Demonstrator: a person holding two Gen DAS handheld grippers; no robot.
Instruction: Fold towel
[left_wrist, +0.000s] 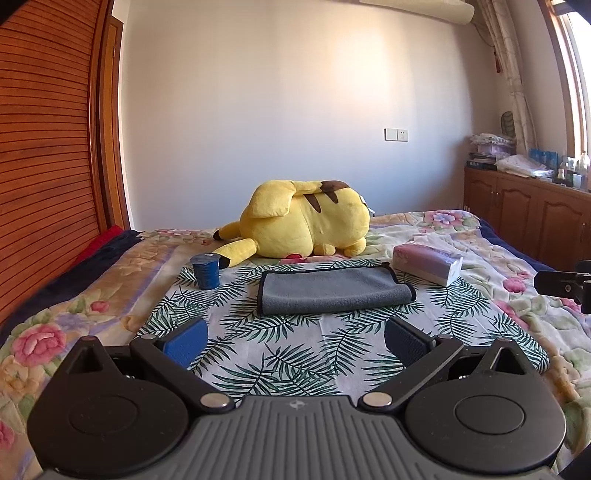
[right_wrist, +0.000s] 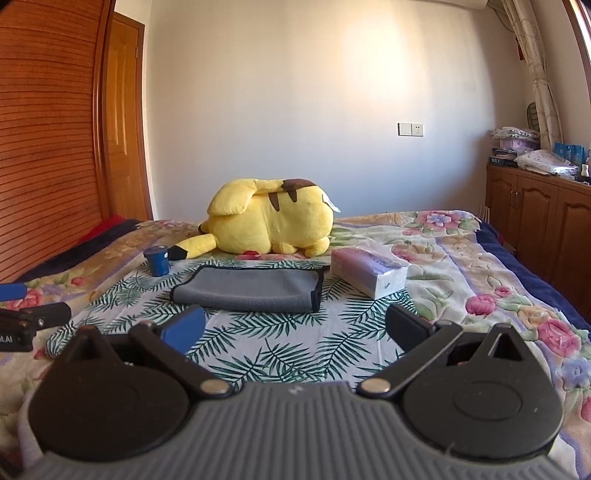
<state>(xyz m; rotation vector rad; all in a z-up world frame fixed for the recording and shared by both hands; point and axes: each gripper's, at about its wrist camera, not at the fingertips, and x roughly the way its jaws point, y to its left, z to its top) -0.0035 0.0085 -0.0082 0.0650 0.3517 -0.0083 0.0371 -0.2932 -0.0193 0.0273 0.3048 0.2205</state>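
Observation:
A grey towel with a dark hem lies folded flat on a leaf-print cloth spread on the bed. It also shows in the right wrist view. My left gripper is open and empty, hovering in front of the towel's near edge. My right gripper is open and empty too, a little in front of the towel. Each gripper shows at the edge of the other's view: the right one and the left one.
A yellow plush toy lies behind the towel. A blue cup stands at the towel's left, a tissue pack at its right. A floral bedspread covers the bed. Wooden cabinets stand at the right, a wooden wardrobe at the left.

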